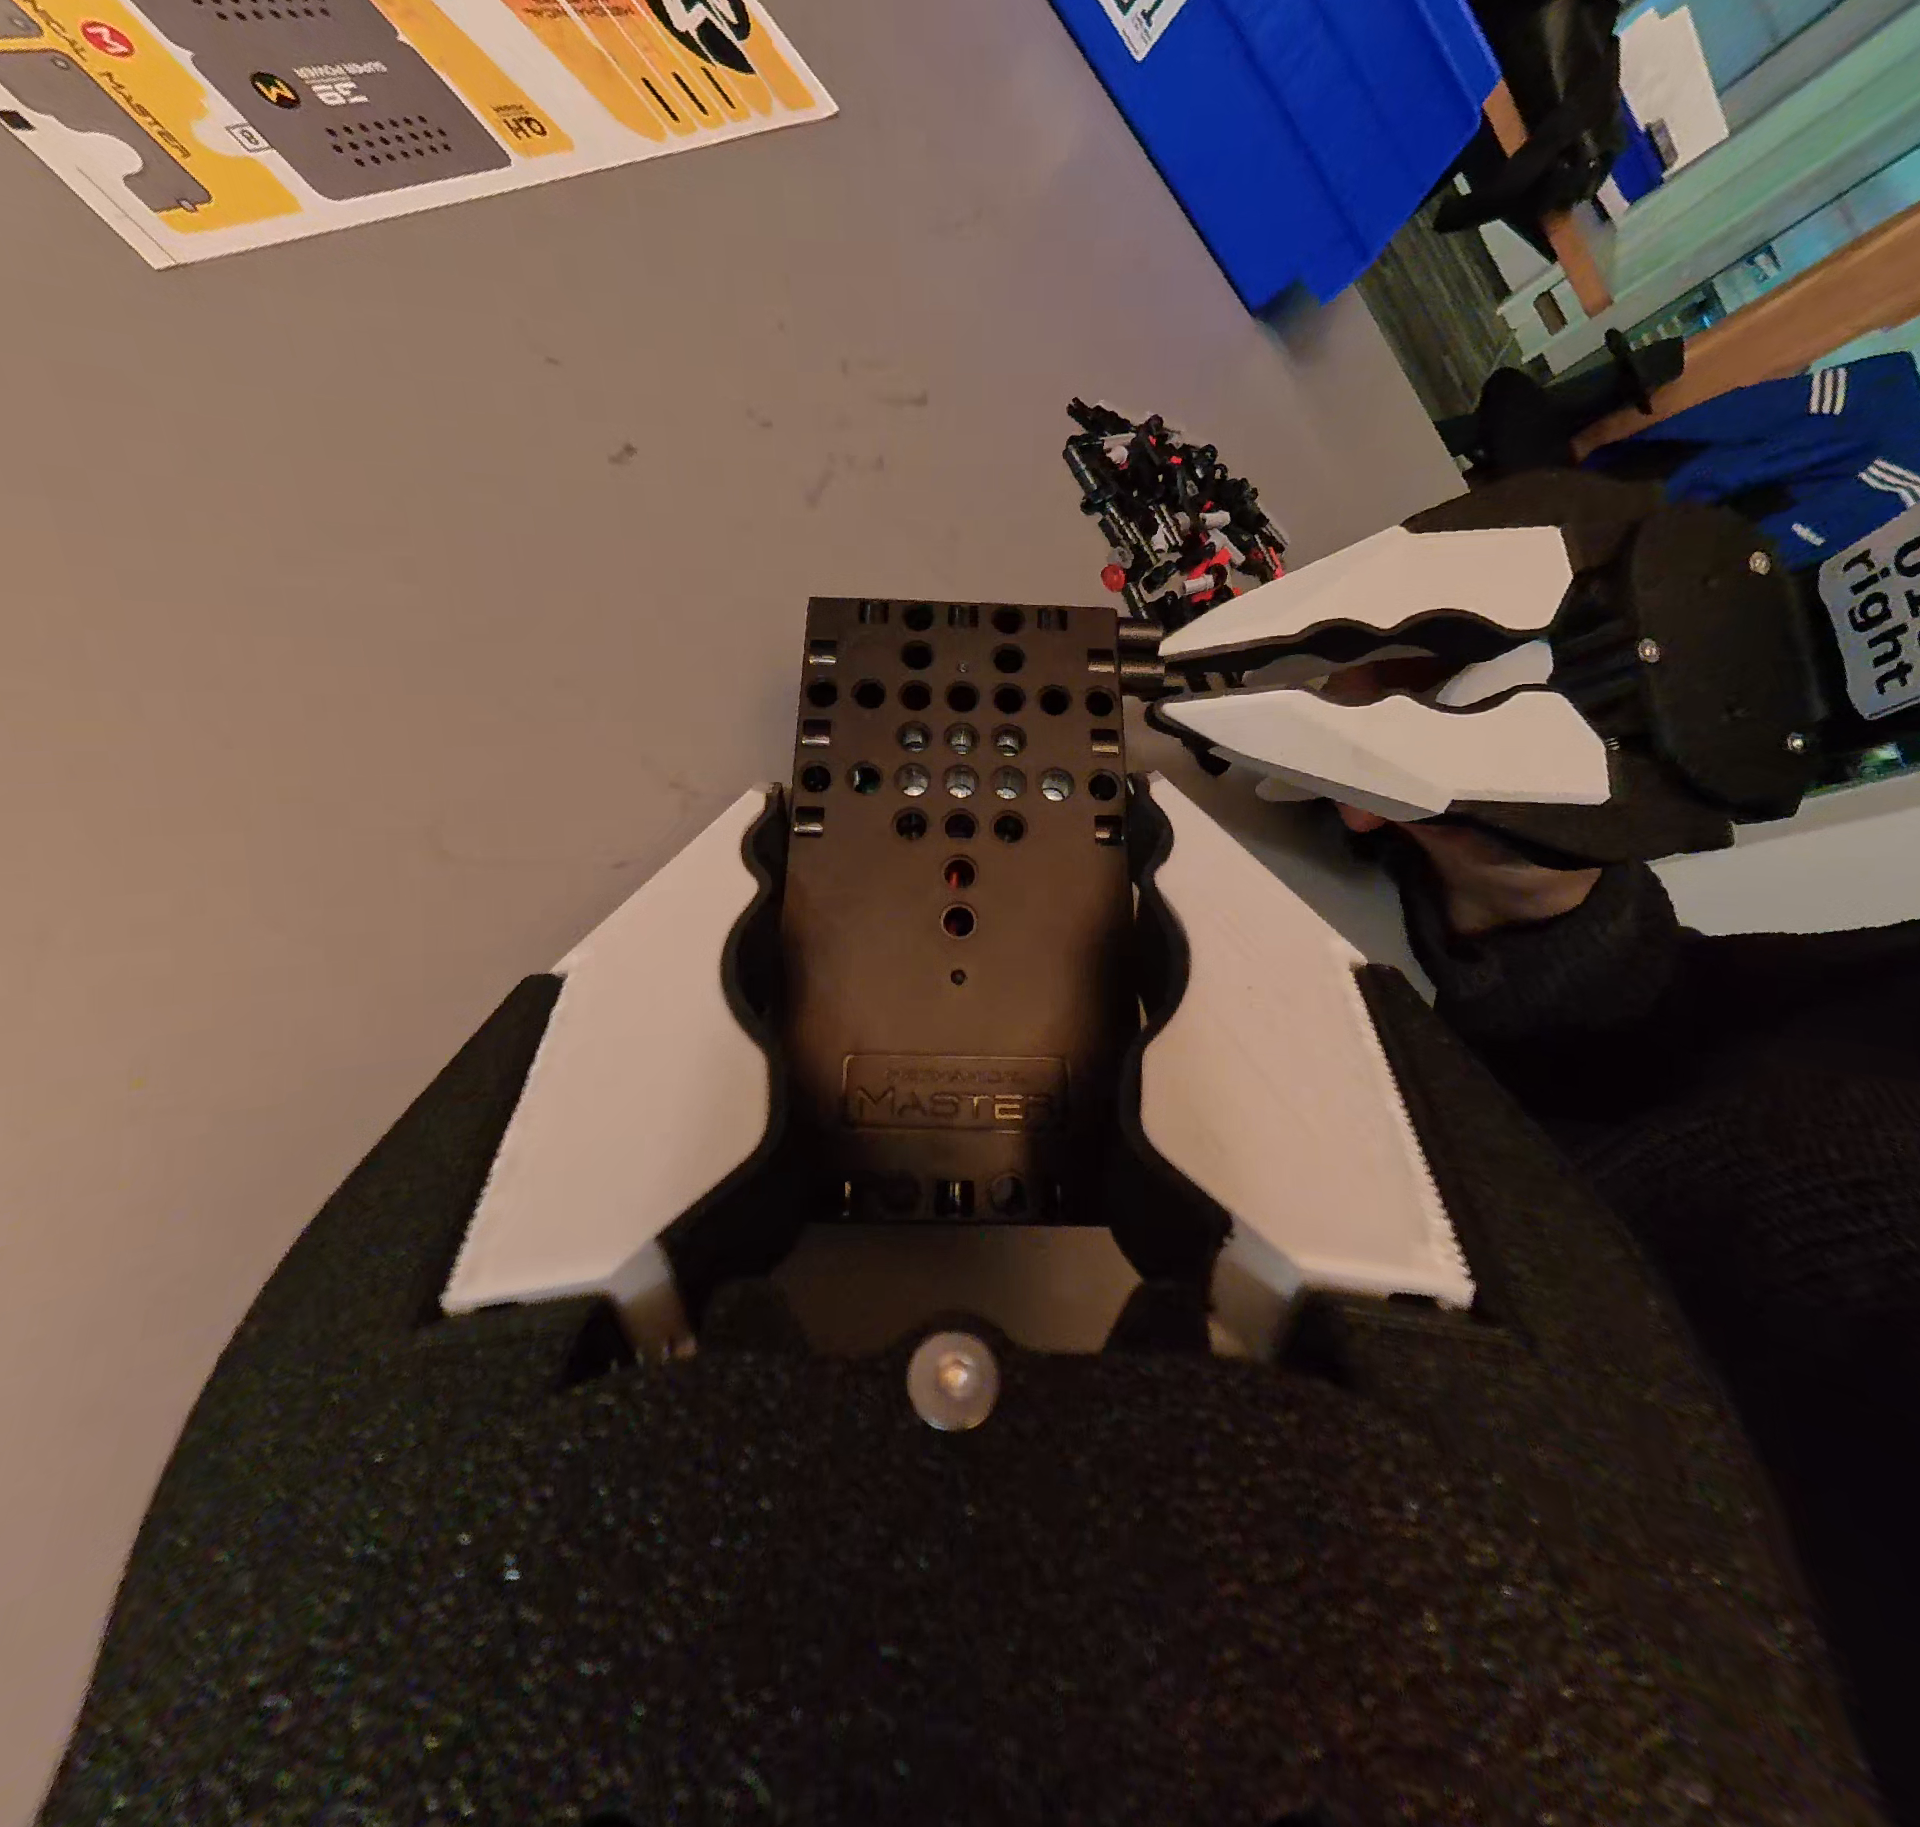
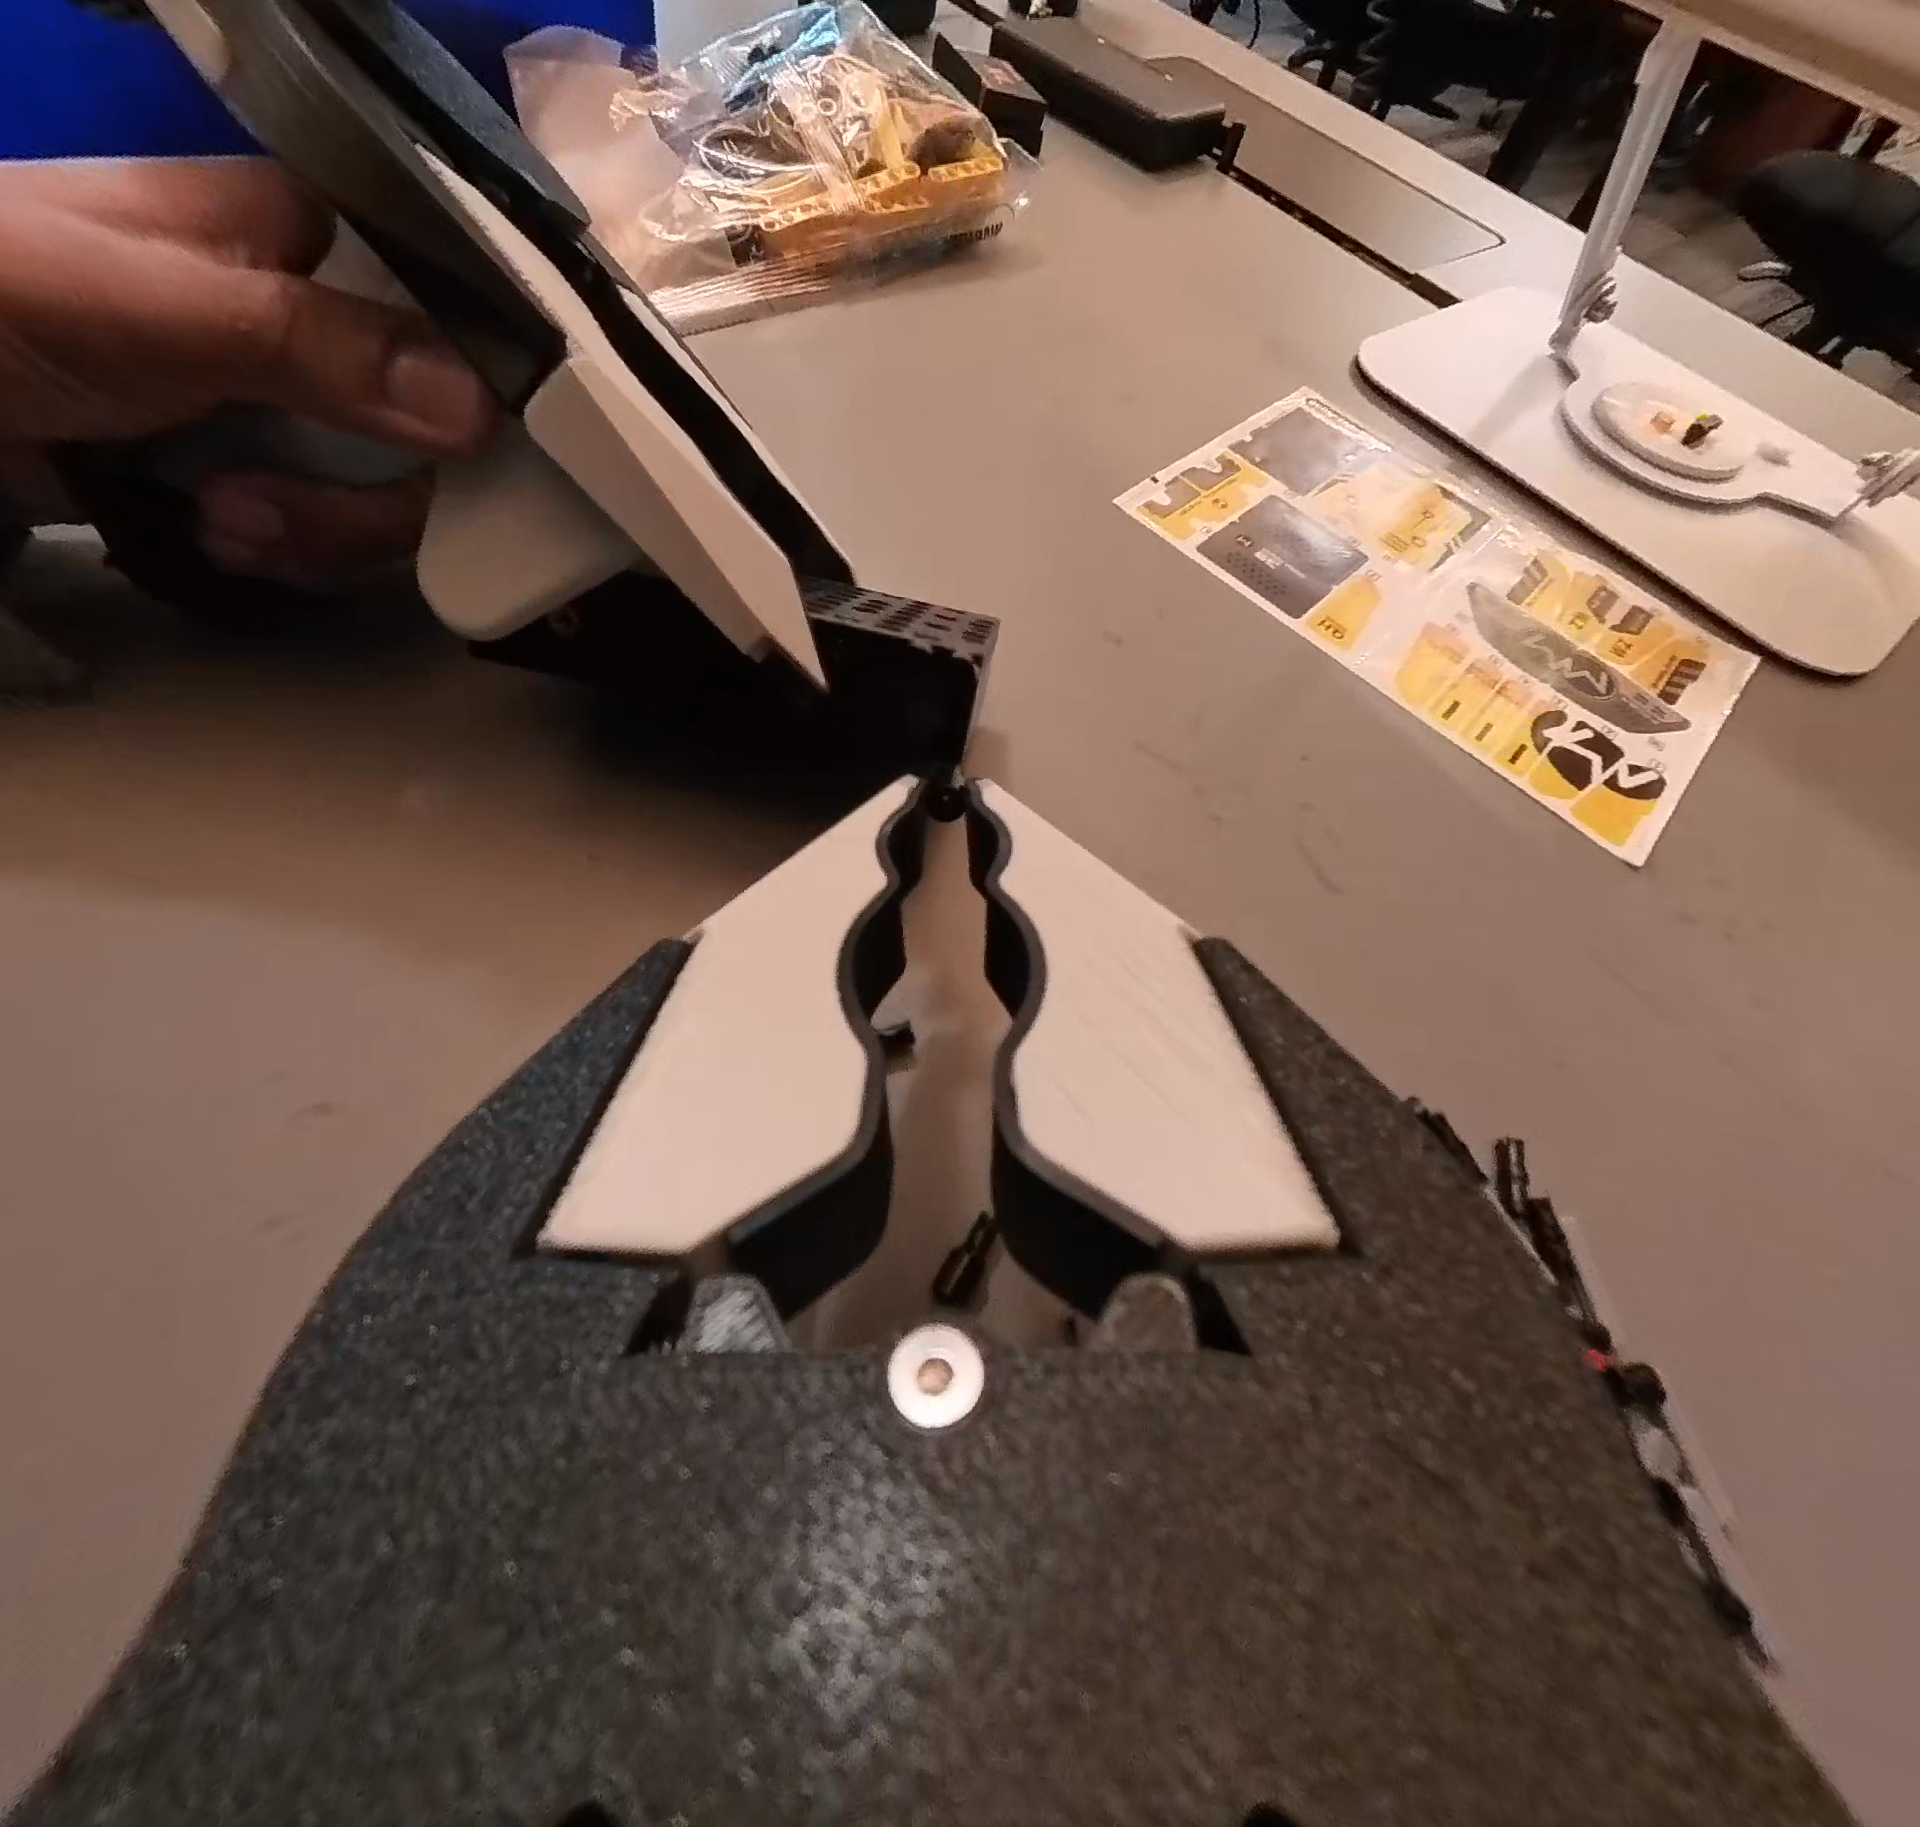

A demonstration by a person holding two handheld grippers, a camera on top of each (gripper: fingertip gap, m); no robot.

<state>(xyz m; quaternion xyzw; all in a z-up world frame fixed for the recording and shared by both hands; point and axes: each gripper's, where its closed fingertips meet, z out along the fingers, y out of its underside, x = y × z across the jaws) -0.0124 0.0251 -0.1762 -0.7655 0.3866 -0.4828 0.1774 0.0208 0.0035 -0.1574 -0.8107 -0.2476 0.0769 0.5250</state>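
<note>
A black perforated block (image 1: 958,904) is clamped between the white fingers of the left gripper (image 1: 961,801), its sides pressed by both pads and its far end projecting past the fingertips above the grey table (image 1: 436,572). In the right wrist view the same block (image 2: 914,655) is seen held just clear of the tabletop, with a hand (image 2: 208,323) wrapped around the left gripper's handle at the left.

The right gripper (image 2: 943,798) is nearly closed, and a small black pin (image 2: 943,803) is pinched at the very tips of its fingers; the pin is held against the right side of the block near its far corner. In the left wrist view the right gripper (image 1: 1158,681) is seen coming in from the right, its tips touching that side of the block.

Just beyond, near the table's right edge, a heap of small black, grey and red parts (image 1: 1169,504) is seen. Farther off a sticker sheet (image 2: 1444,614) printed in yellow and grey is laid flat on the table, and beyond it a white stand base (image 2: 1621,489) is placed. At the far left of the right wrist view a clear bag of yellow parts (image 2: 831,156) is seen, and in the left wrist view a blue bin (image 1: 1299,94) is set at the far right
</note>
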